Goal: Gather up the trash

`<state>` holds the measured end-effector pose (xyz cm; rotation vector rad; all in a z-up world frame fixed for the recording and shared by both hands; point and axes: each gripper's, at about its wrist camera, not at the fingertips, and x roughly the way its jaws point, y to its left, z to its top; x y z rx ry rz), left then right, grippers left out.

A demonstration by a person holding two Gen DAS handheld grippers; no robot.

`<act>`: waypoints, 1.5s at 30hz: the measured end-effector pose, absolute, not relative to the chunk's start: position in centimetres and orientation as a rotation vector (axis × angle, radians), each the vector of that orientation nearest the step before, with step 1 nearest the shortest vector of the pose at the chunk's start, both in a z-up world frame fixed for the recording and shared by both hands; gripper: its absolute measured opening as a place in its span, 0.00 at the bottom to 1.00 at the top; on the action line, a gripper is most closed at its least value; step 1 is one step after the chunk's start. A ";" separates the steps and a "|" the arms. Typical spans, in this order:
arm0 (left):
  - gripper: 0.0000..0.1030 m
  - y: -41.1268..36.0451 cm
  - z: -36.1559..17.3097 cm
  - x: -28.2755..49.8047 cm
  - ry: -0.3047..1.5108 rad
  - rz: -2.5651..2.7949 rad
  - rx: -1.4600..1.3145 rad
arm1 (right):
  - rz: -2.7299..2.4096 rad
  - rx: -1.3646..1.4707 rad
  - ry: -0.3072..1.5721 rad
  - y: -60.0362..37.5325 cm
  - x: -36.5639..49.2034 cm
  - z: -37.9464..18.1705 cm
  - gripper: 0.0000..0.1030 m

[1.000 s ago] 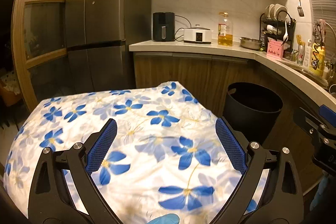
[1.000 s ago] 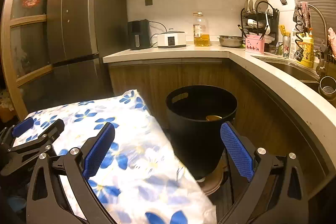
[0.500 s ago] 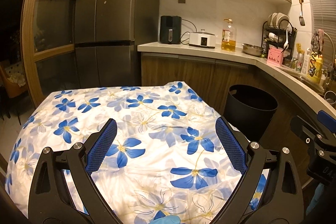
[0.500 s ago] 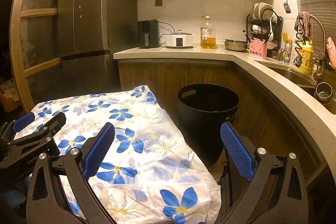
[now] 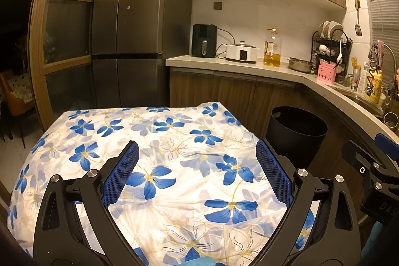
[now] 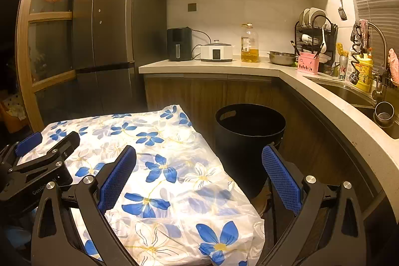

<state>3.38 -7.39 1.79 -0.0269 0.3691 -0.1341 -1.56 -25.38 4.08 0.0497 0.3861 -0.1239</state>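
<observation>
The left gripper [image 5: 197,175] stands wide open with nothing between its blue pads [image 5: 119,175], hovering over the near half of the table. The right gripper [image 6: 199,177] is likewise spread wide and empty; in its own view the left pad sits above the cloth and the right pad hangs past the table's edge, in front of the bin.

Outward from both, the flowered tablecloth [image 5: 174,141] covers the whole table top, and no scrap, wrapper or other loose trash shows anywhere on it in either view. The black trash bin [image 6: 249,138] stands on the floor just beside the table's far right corner, at about 1 o'clock from the right gripper and about 2 o'clock from the left one. Its mouth faces up; the inside is too dark to tell what it holds.

The relation that matters is the bin's side: it lies to the right of the table, so the right gripper is plainly the nearer one for any drop, while the left would have to cross the cloth. My judgement is that the table is already cleared, or that whatever remains lies outside these views.

Beyond the bin runs the counter [image 6: 224,69], at 12 o'clock, with the fridge [image 6: 112,41] at 11 o'clock.
</observation>
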 end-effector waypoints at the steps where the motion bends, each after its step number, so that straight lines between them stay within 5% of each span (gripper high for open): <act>1: 0.90 -7.4 1.8 3.4 0.369 -0.134 -0.026 | -0.124 0.052 0.386 -25.4 -1.6 4.1 0.94; 18: 0.90 -7.7 2.1 3.3 0.366 -0.123 -0.013 | -0.122 0.062 0.390 -25.8 -1.4 4.2 0.94; 25: 0.74 -8.2 2.0 3.5 0.373 -0.130 0.018 | -0.121 0.066 0.390 -25.9 -1.4 4.1 0.94; 45: 0.86 -8.4 2.0 3.3 0.377 -0.102 0.027 | -0.121 0.080 0.393 -26.2 -1.3 3.7 0.94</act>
